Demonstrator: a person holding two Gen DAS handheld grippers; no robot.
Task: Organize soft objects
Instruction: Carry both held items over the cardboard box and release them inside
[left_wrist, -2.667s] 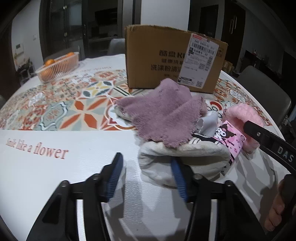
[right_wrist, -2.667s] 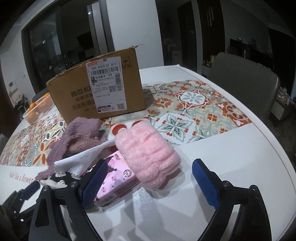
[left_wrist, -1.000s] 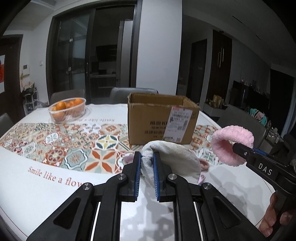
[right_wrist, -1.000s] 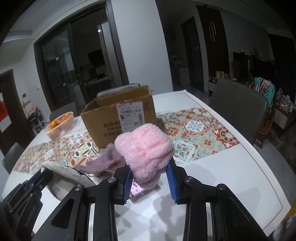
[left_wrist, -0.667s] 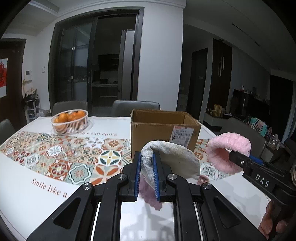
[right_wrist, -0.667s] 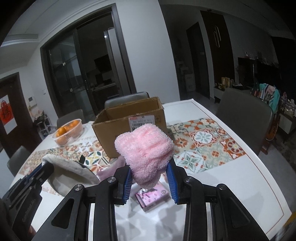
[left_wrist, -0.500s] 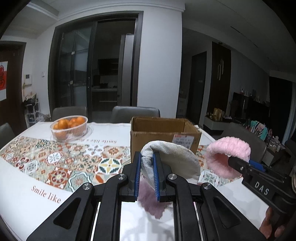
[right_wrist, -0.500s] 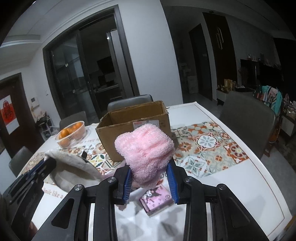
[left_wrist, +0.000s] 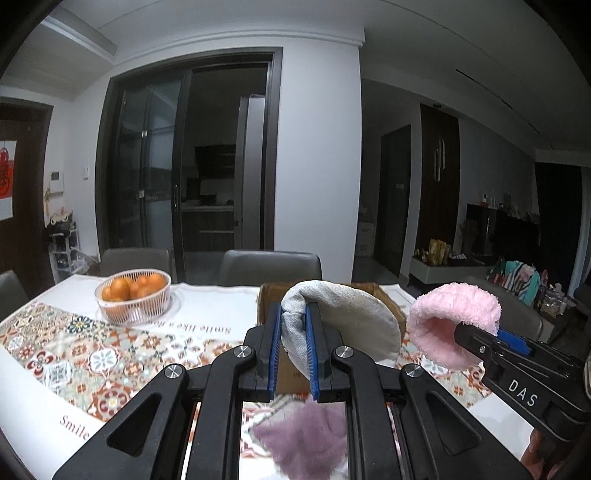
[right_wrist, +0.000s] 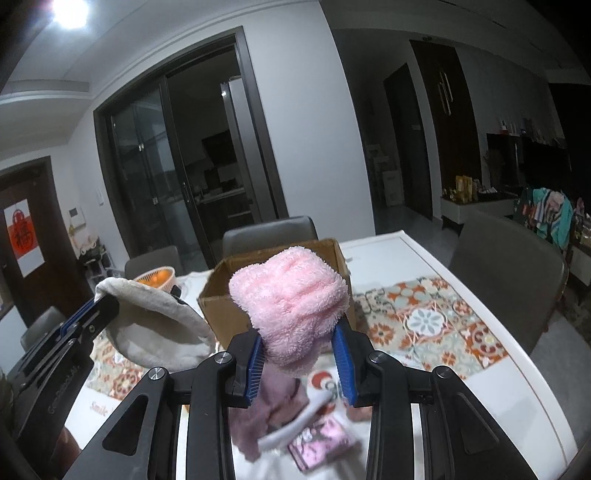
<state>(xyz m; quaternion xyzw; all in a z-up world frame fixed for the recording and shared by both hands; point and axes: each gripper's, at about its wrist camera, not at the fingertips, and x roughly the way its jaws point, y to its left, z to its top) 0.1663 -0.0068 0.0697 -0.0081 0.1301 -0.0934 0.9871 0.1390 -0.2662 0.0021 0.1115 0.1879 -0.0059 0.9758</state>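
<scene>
My left tool (left_wrist: 291, 345) pinches the folded rim of a limp beige cloth hat (left_wrist: 347, 325); my right tool (right_wrist: 300, 363) squeezes a fluffy pink plush roll (right_wrist: 291, 299). Both hang light and floppy above the tabletop (right_wrist: 461, 391), near the open brown cardboard box (right_wrist: 225, 317).

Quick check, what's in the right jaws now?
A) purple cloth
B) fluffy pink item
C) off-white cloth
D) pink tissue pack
B: in the right wrist view the right gripper is clamped on the fluffy pink item, lifted above the table; the off-white cloth hangs from the left gripper, and the purple cloth and pink tissue pack lie below.
</scene>
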